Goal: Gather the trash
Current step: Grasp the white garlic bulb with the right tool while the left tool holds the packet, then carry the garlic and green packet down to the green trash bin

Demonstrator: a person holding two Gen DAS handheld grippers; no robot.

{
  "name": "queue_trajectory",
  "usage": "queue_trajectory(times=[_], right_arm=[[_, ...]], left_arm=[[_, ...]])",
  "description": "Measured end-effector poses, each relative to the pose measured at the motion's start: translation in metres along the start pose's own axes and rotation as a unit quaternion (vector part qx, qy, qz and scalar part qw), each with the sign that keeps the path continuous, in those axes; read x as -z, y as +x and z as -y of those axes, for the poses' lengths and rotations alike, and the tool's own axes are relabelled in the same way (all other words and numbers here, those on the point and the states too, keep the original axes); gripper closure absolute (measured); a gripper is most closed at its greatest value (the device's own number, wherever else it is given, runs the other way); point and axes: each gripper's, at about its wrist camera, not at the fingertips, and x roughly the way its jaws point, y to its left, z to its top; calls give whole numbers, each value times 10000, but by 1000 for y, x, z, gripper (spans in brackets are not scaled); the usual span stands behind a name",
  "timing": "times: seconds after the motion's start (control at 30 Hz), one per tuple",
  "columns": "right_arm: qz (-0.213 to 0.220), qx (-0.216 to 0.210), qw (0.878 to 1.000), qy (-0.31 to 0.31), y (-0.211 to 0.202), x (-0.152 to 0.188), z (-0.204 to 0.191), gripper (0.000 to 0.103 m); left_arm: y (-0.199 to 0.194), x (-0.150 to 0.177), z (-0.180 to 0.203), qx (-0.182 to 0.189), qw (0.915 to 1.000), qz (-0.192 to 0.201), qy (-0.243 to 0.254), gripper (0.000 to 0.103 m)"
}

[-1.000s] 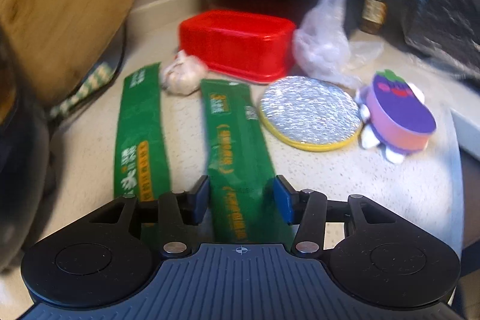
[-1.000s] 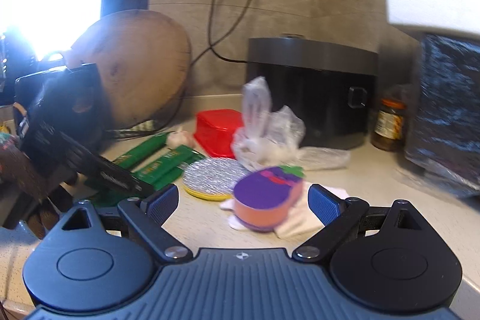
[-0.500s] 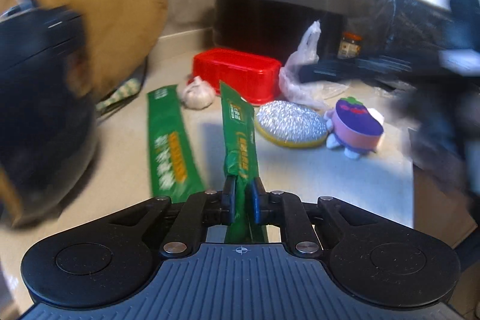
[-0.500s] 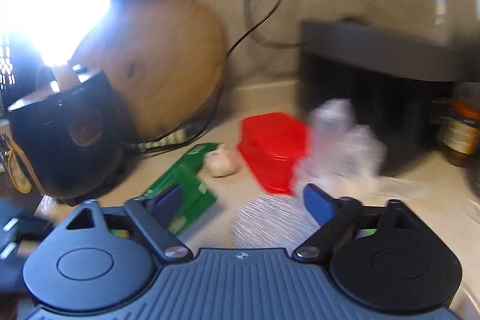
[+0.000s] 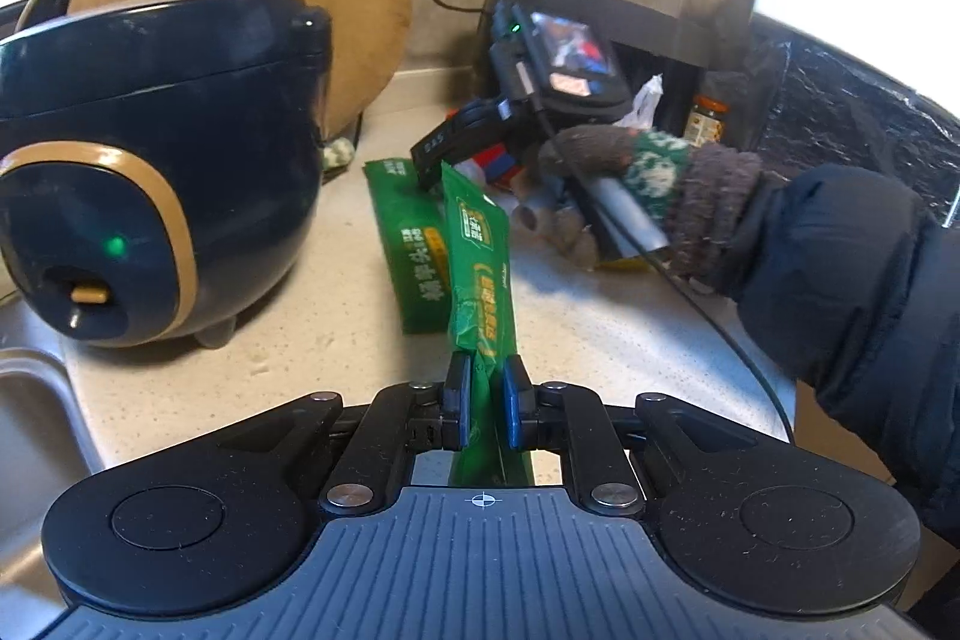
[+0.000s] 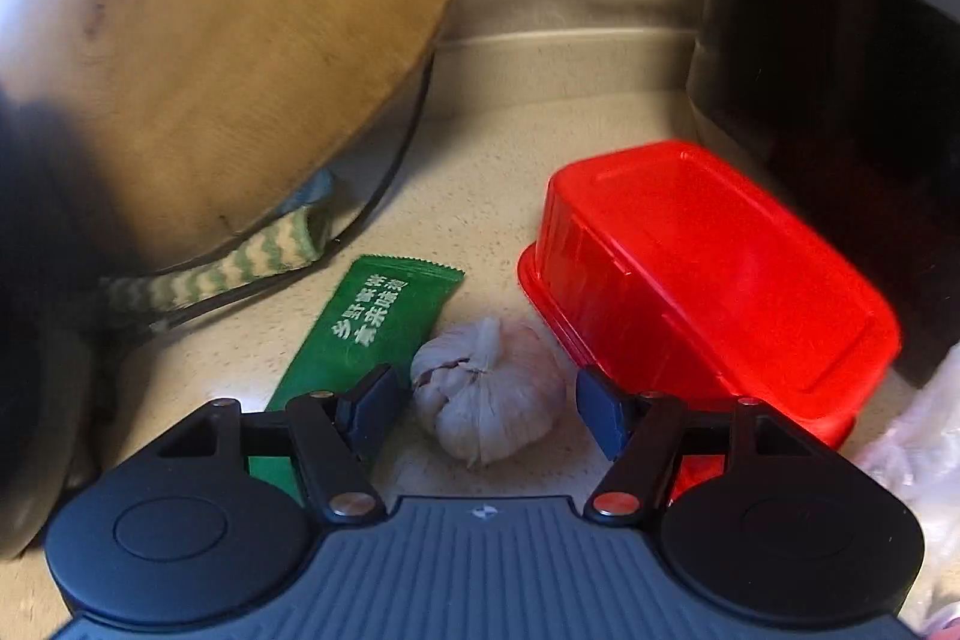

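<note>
Left gripper (image 5: 482, 396) now clenched on green wrapper (image 5: 480, 274), lifted off counter (image 5: 312, 340); 1 s ago jaws straddled it flat. Right gripper (image 6: 486, 406) spread wide, moved in over garlic (image 6: 489, 391); second wrapper (image 6: 372, 322) remains left of it, likely next pickup

left wrist: high, faces counter (image 5: 336, 340) | right wrist: low, close | shared: green wrapper (image 6: 366, 334)

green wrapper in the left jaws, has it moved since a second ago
Yes. The green wrapper lay flat beside the second wrapper; now it is clamped in the left gripper and lifted off the counter.
</note>
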Motion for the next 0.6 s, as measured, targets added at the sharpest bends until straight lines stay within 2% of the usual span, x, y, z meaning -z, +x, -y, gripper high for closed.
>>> queue_trajectory(times=[0.03,0.07,0.17,0.23,0.43,0.6], right_arm=[[3,74,10000,26,3,0,-1,38],[20,92,9999,58,4,1,0,47],[-71,33,9999,97,-3,4,2,47],[-72,-213,9997,112,-15,6,5,47],[265,-1053,9941,-90,-98,37,7,47],[569,-1446,9869,-438,-177,94,20,47]], left_arm=[[2,-1,-1,11,10000,9,-5,88],[3,-1,-1,23,10000,6,-16,88],[1,1,0,28,10000,-8,-4,88],[-3,4,0,29,10000,5,-10,88],[3,8,4,126,9999,-51,-46,88],[2,9,21,182,9998,-28,63,88]])
